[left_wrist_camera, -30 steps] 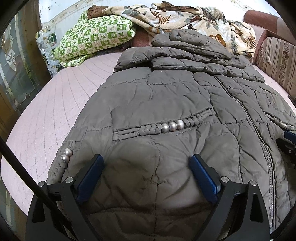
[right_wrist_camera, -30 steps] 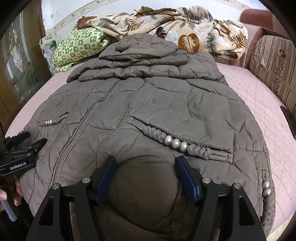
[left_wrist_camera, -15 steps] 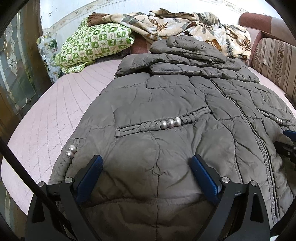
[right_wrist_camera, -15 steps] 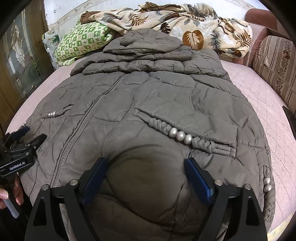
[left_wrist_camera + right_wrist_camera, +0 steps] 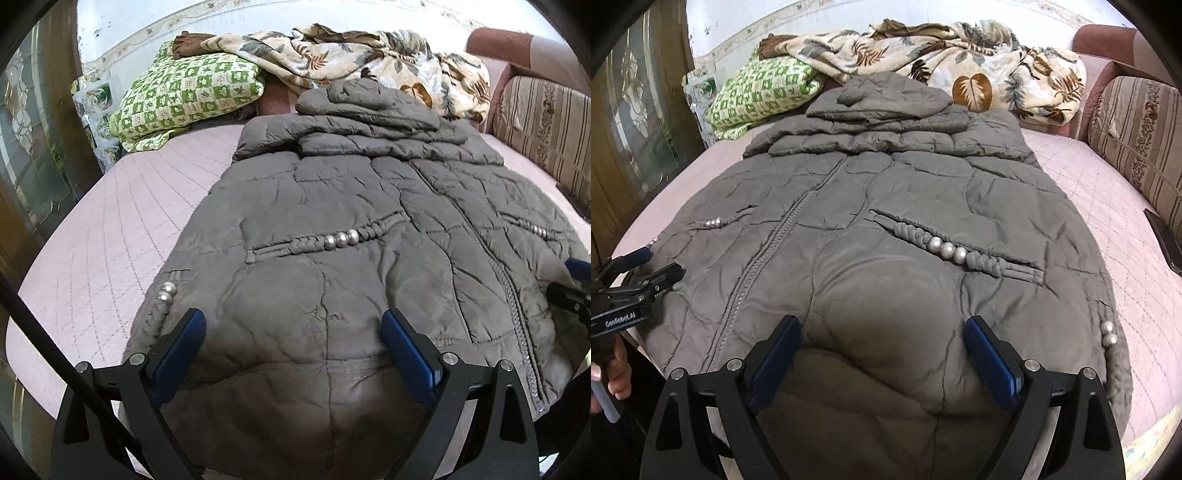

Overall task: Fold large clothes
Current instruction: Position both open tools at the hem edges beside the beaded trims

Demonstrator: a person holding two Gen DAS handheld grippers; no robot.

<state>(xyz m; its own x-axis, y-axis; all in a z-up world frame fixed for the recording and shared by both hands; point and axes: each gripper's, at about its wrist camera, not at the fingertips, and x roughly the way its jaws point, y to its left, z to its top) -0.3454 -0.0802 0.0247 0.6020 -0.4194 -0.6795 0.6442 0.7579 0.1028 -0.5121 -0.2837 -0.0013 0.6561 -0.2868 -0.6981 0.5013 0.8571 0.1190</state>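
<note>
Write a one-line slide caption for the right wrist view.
Open right claw above the hem of a grey quilted jacket spread on a pink bed.

one jacket, two hand-held grippers, one blanket

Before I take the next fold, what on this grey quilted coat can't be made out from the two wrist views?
- Hem of the grey quilted coat: left wrist view, cut off by the bottom edge, behind the left gripper.
- Sleeves: both views, folded at the far end with the hood; cuffs don't show.
- Whether the wide-open right gripper touches fabric: right wrist view, the coat's bulge hides the fingertips.
</note>
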